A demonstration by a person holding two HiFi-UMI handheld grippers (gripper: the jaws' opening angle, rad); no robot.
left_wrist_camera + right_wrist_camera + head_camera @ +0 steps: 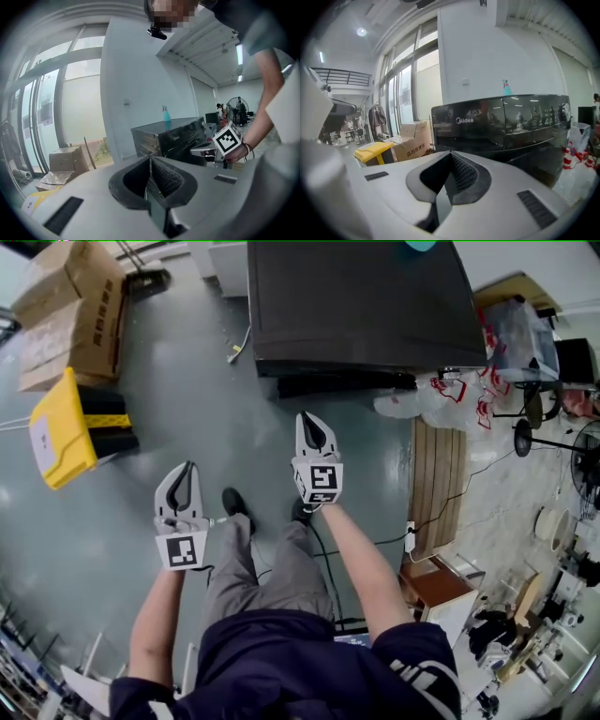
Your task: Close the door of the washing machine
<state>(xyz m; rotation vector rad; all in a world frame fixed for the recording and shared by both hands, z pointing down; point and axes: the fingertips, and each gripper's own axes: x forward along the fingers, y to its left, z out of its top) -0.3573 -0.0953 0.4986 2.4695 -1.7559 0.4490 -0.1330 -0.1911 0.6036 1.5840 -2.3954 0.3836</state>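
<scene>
From where I stand I count one black washing machine and one blue spray bottle. There are two tools, a left tool and a right tool, one in each of the person's hands. I can see two dark shoes. There are two cardboard boxes, though more may be hidden behind them. There is one yellow bin, one white power strip and one slatted wooden pallet.
</scene>
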